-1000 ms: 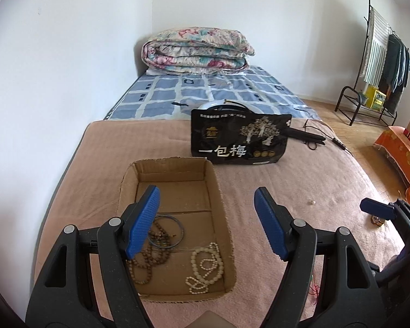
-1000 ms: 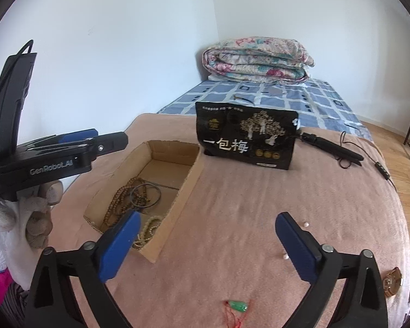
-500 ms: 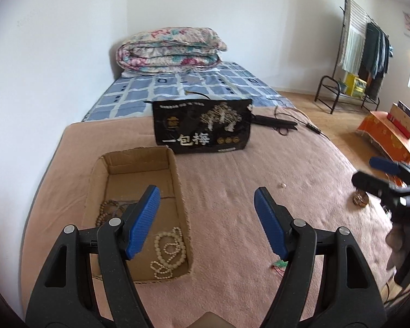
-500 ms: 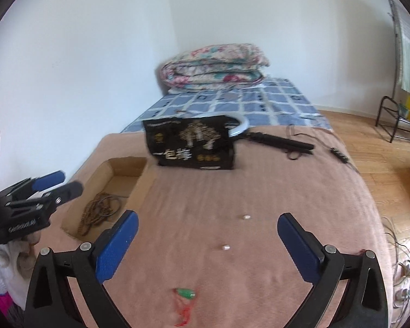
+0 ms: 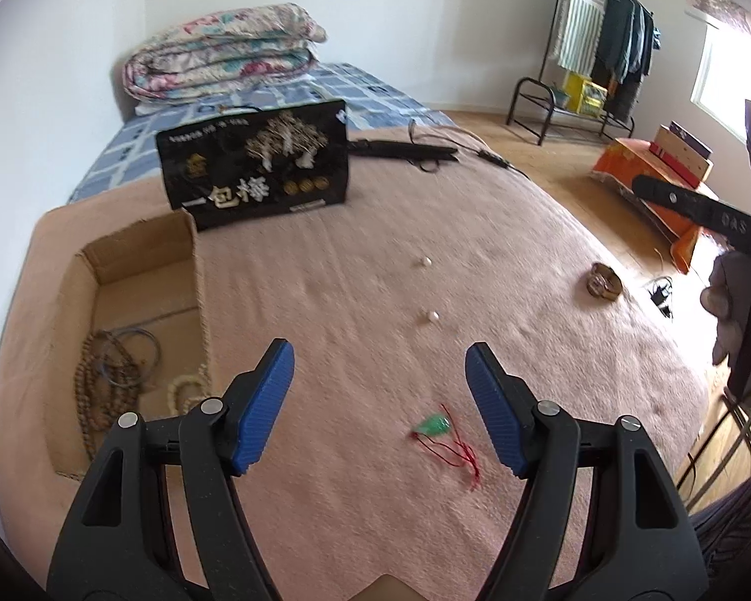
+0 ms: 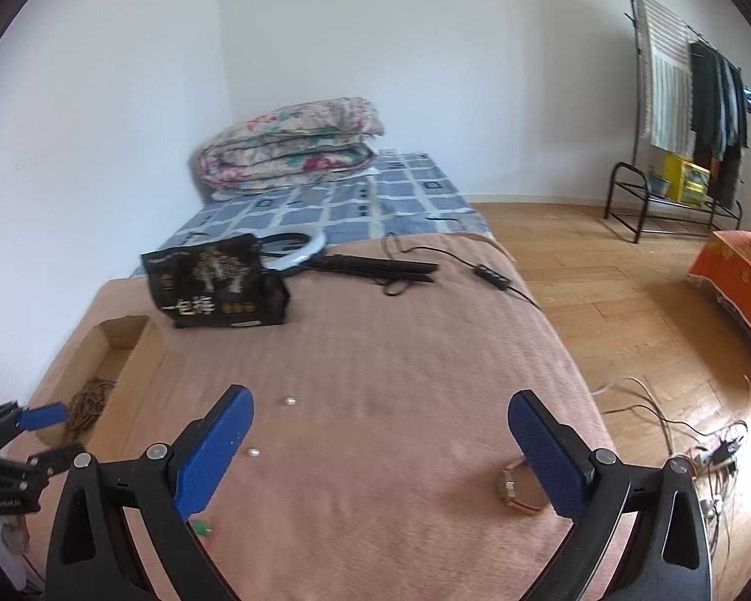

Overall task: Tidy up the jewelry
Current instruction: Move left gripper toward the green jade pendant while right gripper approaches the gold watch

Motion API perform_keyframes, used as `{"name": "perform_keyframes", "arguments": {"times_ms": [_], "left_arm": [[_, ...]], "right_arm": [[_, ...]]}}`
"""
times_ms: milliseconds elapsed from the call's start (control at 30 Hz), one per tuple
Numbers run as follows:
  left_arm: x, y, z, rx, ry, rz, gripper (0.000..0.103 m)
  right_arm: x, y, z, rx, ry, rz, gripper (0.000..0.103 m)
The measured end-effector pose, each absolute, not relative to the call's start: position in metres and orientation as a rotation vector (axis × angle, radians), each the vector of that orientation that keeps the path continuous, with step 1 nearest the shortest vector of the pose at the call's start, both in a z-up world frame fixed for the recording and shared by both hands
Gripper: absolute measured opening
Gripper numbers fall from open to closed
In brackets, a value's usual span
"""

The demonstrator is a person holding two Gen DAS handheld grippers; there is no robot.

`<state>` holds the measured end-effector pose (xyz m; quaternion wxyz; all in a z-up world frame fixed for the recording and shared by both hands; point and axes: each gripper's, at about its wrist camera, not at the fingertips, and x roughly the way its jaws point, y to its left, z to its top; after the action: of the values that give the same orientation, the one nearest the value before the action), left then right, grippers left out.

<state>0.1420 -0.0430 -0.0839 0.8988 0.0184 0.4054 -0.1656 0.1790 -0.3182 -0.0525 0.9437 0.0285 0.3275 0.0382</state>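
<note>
A cardboard box [image 5: 140, 250] sits at the left of the pink blanket and holds brown bead strings [image 5: 100, 380], a dark ring bangle [image 5: 140, 355] and a cream bead bracelet [image 5: 185, 390]. On the blanket lie two pearls [image 5: 431, 316], a green pendant on red cord [image 5: 435, 425] and a brown bracelet [image 5: 603, 286]. My left gripper [image 5: 378, 375] is open and empty above the blanket, with the pendant just ahead of its right finger. My right gripper [image 6: 380, 425] is open and empty, with the brown bracelet [image 6: 518, 491] beside its right finger.
A black snack bag [image 5: 255, 170] stands behind the box. A black hair iron with its cord [image 5: 405, 150] and a ring light [image 6: 295, 250] lie behind it. A folded quilt [image 6: 290, 145] lies at the far end. The bed's edge drops to wooden floor [image 6: 626, 310] on the right.
Both grippers have swung right, away from the box. The pendant now lies close ahead of the left gripper, and the brown bracelet has come into view beside the right gripper's finger.
</note>
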Motion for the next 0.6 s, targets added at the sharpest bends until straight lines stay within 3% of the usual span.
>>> {"name": "perform_keyframes", "arguments": {"times_ms": [233,333,600], "left_arm": [[0.136,-0.06,-0.114,0.013,0.921,-0.396,0.073],[0.133,-0.068,-0.129,0.024,0.955,-0.406,0.064],[0.134,-0.079,-0.167,-0.003,1.045,-0.392,0.064]], "right_arm": [[0.185,-0.367,-0.072,0.055,0.73,-0.014,0.103],[0.189,-0.388,-0.088,0.082,0.785,-0.027,0.103],[0.198,-0.421,-0.129,0.095,0.902,-0.093,0.103]]}}
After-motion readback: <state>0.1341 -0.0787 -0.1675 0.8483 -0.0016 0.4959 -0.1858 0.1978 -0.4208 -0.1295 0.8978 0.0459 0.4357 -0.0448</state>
